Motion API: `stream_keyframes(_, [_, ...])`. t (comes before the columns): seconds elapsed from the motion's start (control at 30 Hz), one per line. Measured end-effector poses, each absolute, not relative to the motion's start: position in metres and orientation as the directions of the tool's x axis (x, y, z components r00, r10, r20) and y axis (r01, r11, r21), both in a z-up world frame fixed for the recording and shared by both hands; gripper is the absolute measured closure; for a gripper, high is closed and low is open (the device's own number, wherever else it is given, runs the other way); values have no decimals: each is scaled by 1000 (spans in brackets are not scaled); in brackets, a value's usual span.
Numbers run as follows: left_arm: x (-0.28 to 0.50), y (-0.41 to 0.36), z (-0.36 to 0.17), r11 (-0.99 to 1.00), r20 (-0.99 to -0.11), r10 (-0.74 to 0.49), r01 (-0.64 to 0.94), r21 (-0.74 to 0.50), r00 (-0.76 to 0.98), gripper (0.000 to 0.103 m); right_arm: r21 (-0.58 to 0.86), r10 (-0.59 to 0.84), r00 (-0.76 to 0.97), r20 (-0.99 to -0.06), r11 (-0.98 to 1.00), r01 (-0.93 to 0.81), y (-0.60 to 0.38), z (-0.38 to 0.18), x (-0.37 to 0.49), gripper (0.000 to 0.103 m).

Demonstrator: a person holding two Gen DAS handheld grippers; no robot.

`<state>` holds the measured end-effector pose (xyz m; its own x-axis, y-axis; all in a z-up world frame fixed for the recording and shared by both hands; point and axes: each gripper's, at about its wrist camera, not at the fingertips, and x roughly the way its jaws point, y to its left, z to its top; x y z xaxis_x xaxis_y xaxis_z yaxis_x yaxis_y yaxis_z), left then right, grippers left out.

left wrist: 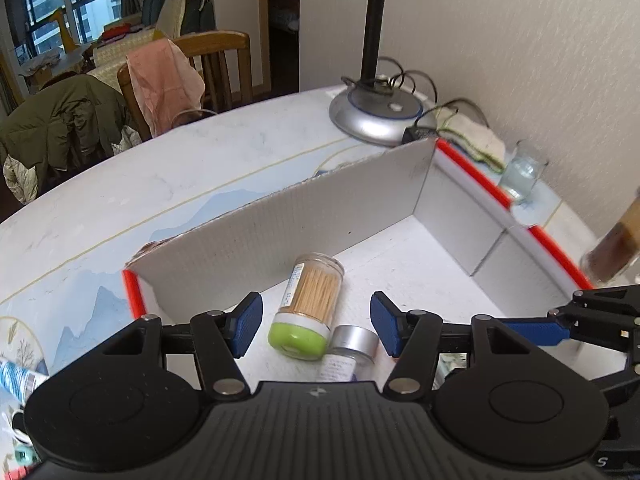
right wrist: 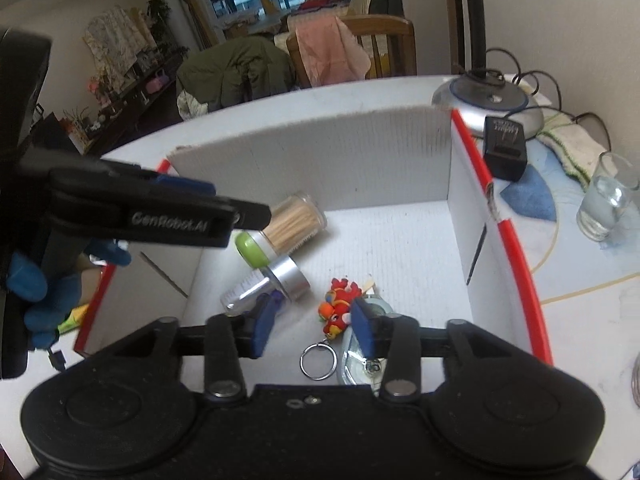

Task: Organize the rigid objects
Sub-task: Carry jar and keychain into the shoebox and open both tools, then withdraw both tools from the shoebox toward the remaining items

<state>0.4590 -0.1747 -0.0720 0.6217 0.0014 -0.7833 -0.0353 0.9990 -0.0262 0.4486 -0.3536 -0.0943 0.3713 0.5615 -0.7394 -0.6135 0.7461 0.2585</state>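
A white cardboard box with red edges (left wrist: 320, 216) (right wrist: 360, 148) stands on the table. Inside it lie a toothpick jar with a green lid (left wrist: 310, 306) (right wrist: 280, 232) and a small bottle with a silver cap (left wrist: 348, 350) (right wrist: 268, 284). A red and orange toy keychain (right wrist: 338, 308) with a metal ring (right wrist: 318, 360) and a clear glass dish (right wrist: 356, 364) lie in the box too. My left gripper (left wrist: 316, 326) is open and empty above the jar. My right gripper (right wrist: 314, 320) is open and empty above the keychain.
A lamp base (left wrist: 380, 114) (right wrist: 488, 104) with a black adapter (right wrist: 504, 148) stands behind the box. A drinking glass (left wrist: 522, 174) (right wrist: 604, 200) and a folded cloth (left wrist: 476, 138) sit at the right. A brown bottle (left wrist: 614, 246) is blurred at the far right. Chairs with clothes (left wrist: 172, 76) stand beyond the table.
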Motion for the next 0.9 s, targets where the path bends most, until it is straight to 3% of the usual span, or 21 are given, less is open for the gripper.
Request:
stream_keyframes(0.4, [396,-172,-31,996,-695,-41,-25,-84,717,44,236,587,435,-683,741,-629,-359,-57,416,32])
stream_keyframes(0.47, [386,-170,-27,996,-685,-38,-28,-84,728,38,237,592,436,-678,737,-633,-358,-53,410,28])
stream_keyframes(0.63, [361,-162,-20,995,-664,-31,-39,-91,747,37,235,598,441,-669,733,-638,-352,-43,393,19])
stream_keyframes(0.73, [343,-155,-16,993,-649,-26,-54,-104,761,31,231,597,446,-667,735,-637,-348,-37,382,14])
stream_keyframes(0.9, [318,-144,-9,988,-625,-19,-79,-130,781,27,255,597,441,-670,743,-618,-341,-32,368,11])
